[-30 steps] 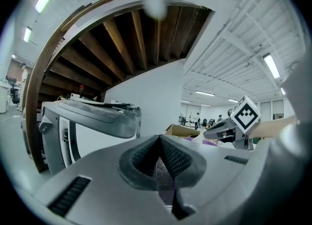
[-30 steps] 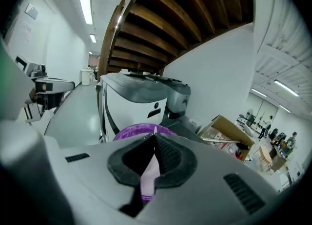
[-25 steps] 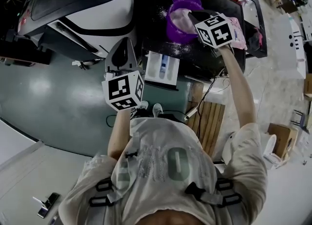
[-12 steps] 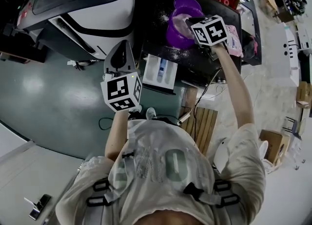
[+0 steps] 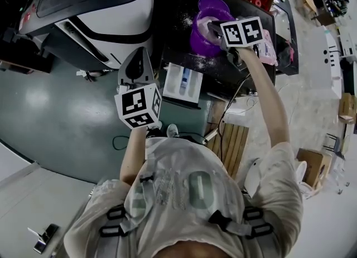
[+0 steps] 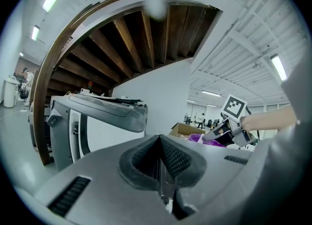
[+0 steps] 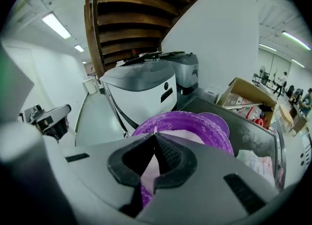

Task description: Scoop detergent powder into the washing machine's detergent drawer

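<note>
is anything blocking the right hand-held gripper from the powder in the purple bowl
Nothing visible does. The right hand-held gripper sits directly over the purple bowl, whose top is open. The powder shows just past its jaws, with no lid or other thing between.

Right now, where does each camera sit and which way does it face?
Head view: on the person's head, looking steeply down at washing machine and purple tub; shirt, both forearms show.
Left gripper view: on left gripper, facing washing machine; own fingers show.
Right gripper view: on right gripper, facing into tub; own fingers show.
Shared: all three see washing machine and tub.
</note>
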Motion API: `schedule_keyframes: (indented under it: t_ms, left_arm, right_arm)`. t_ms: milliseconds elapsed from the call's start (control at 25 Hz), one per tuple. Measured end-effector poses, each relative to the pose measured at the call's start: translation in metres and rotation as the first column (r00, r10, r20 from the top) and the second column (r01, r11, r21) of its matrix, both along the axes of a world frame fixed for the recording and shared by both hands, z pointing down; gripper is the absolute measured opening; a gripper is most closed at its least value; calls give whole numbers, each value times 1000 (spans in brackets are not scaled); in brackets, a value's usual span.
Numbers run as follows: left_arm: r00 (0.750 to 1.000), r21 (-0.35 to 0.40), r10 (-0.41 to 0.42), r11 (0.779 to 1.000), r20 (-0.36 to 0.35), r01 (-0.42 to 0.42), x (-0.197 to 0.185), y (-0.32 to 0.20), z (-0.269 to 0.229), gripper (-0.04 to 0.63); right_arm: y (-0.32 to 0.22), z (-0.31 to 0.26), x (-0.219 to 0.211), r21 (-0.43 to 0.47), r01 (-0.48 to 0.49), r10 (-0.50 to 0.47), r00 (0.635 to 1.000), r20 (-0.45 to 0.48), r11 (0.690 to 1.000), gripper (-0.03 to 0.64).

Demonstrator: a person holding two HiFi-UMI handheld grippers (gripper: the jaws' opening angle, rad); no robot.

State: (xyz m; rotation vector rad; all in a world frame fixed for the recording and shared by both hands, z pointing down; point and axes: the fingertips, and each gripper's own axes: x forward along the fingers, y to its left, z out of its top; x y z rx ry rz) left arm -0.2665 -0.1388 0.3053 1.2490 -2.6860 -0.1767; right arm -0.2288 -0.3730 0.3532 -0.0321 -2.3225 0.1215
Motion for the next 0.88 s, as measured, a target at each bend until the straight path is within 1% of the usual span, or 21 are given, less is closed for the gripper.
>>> schedule_keyframes:
  t_ms: [120,280,360,440,520,600,720,880]
  left_arm:
    - [1000,-2,3,1000,3,-3,0,0,0,20]
    - [1000,0,8,1000,10,-8,-1,-2,-3,20]
    - [1000,1,15,1000,16,-15,-1,-5,-6,20]
    - [999,3,24,1000,26,-24,0,-8,-11,20]
    - [999,6,37,999,35,-38,1,-14,-16,20]
    - [997,6,56,998,45,-57,4,-21,-20,20]
    - [994,2,93,996,63,-94,11,-32,-24,20]
    - [986,4,142,990,88,-143,21,-47,-30,20]
  right_arm:
    - [-1,-7,1,-81,-54,57,998,35,995,9]
    - [-2,-16,6,-187,-132,149,985,81,973,9]
    - [-5,-22,13,-249,-187,218,970,106,950,9]
    - [-8,-29,23,-318,-241,296,945,138,917,9]
    - [-13,-36,34,-384,-290,377,909,175,877,9]
    - [-20,-42,44,-460,-325,460,861,218,826,9]
    - [-26,-54,62,-601,-342,584,767,266,722,9]
    - [-29,-73,85,-754,-287,707,634,312,590,9]
